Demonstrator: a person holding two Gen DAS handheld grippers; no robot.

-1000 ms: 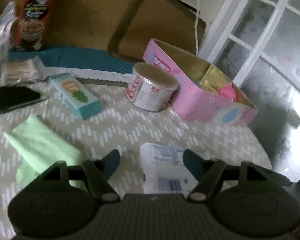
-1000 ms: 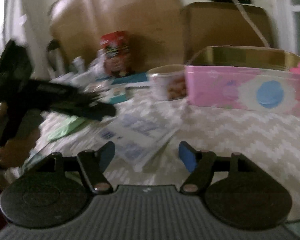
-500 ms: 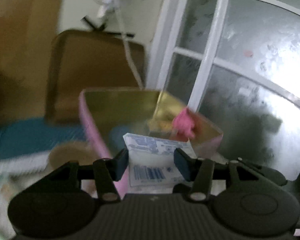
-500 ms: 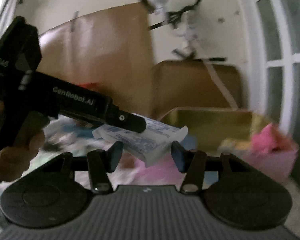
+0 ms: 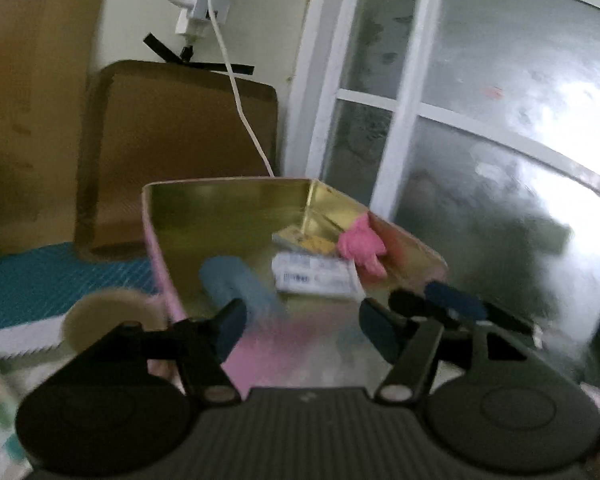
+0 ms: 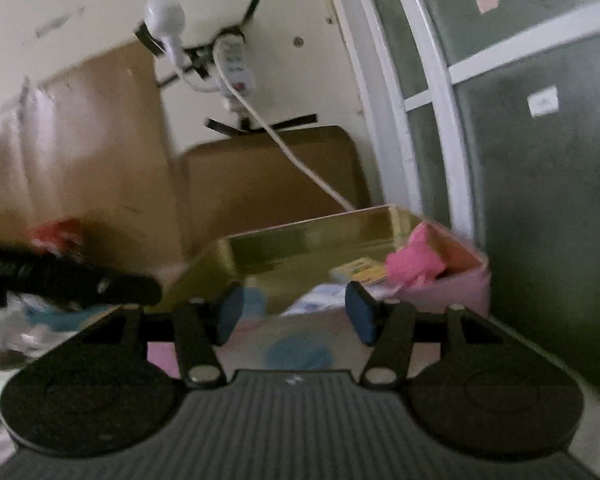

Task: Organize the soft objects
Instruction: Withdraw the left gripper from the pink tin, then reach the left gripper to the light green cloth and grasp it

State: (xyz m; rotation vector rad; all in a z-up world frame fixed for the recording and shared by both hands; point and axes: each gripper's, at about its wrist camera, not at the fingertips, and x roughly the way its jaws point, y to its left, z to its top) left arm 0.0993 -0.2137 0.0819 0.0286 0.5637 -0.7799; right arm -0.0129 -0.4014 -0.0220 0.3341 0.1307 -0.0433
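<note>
Left tongs (image 5: 302,330) apart, nothing between the pads, hovering at near wall of pink box (image 5: 284,344). Right tongs (image 6: 294,312) apart too, empty, at same near wall; dark tip of right tool visible at right edge of left view. White packet (image 5: 314,278) lying flat on gold floor of box, right of centre. Blue blurred item (image 5: 236,280) on floor toward left wall. Small yellow packet (image 5: 304,240) just behind white one, near far-right corner. Pink soft toy (image 5: 362,246) draped on right rim of box. Round tin (image 5: 108,314) on surface just left of box. Brown tray (image 5: 176,152) leaning on wall behind; white cable (image 5: 236,92) hanging in front of it.
</note>
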